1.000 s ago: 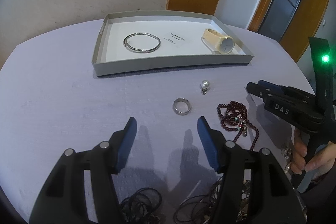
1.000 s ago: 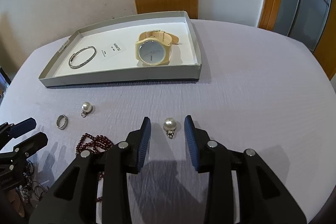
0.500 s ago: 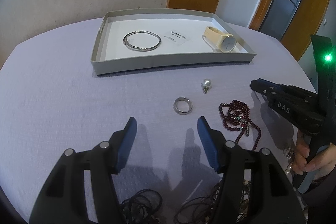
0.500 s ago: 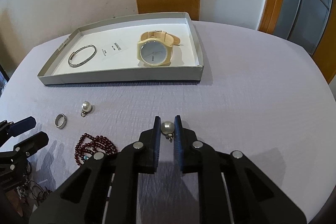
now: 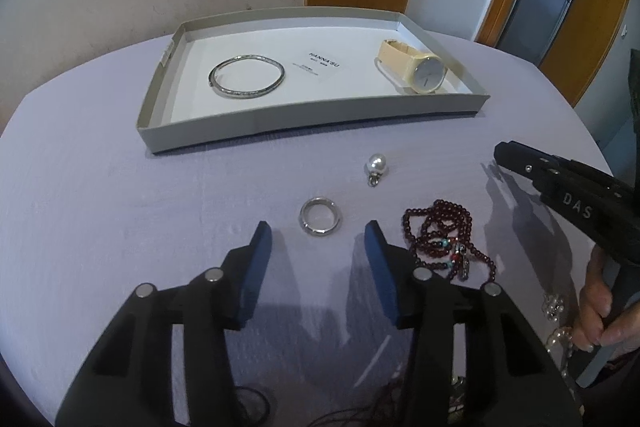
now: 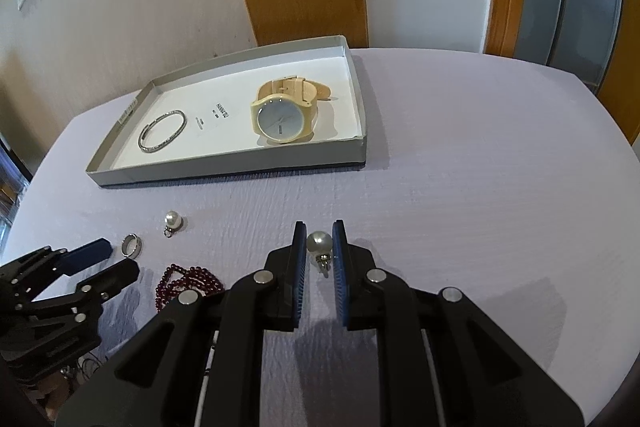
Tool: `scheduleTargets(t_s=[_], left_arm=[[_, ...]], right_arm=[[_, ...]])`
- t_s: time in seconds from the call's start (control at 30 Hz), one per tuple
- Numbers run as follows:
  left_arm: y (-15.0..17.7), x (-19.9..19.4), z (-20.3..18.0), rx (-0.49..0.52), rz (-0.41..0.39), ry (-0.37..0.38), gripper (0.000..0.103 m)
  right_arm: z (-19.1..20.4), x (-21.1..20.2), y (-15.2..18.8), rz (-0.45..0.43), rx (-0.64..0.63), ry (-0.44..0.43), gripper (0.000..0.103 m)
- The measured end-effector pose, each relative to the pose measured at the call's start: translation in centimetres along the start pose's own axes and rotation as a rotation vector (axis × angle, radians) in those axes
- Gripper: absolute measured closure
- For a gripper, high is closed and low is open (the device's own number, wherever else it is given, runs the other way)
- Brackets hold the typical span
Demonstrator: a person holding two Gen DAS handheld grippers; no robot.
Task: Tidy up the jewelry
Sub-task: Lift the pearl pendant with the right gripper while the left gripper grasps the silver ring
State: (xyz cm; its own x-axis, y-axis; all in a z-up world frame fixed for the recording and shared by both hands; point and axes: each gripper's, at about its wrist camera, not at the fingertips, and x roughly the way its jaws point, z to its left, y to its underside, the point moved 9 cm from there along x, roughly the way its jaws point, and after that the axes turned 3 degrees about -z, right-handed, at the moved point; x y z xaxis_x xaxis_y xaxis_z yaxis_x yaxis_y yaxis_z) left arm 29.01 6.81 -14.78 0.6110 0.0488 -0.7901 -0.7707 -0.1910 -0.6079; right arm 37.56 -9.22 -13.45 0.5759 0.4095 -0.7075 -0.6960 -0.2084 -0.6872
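My right gripper [image 6: 319,229] is shut on a pearl pendant [image 6: 319,242] that rests on the lilac tablecloth. My left gripper [image 5: 318,227] hovers low over the cloth. A silver ring [image 5: 320,221] lies between its blue fingertips; the jaws are closing and the pads do not touch the ring. A second pearl pendant [image 5: 376,163] lies just beyond the ring. A strand of dark red beads [image 5: 444,235] is to the ring's right. The grey tray [image 5: 280,125] further back holds a silver bangle [image 5: 247,77] and a cream watch [image 5: 420,71].
Dark cords [image 5: 248,403] are tangled under my left gripper at the near edge. A person's hand [image 5: 600,311] grips the right tool, with pale beads [image 5: 554,307] beside it. The round table's edge curves close behind the tray, with a wall and wooden door beyond.
My right gripper's jaws closed onto the pearl pendant. My left gripper slid forward until the ring sat between its tips, and its jaws narrowed a little.
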Motion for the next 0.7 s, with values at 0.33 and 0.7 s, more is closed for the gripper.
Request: scheduleTargets(t_s=[0.33,0.7], left_arm=[[-0.38,0.38,-0.75,0.029,-0.015,-0.037,0.083],[-0.87,-0.45,0.08,0.001,-0.027,-0.028,0.103]], right_arm=[[-0.04,-0.40,-0.30,-0.009,0.026,-0.029,0.089],[0.34,-0.92,-0.78,-0.019,0.010,-0.037,0.089]])
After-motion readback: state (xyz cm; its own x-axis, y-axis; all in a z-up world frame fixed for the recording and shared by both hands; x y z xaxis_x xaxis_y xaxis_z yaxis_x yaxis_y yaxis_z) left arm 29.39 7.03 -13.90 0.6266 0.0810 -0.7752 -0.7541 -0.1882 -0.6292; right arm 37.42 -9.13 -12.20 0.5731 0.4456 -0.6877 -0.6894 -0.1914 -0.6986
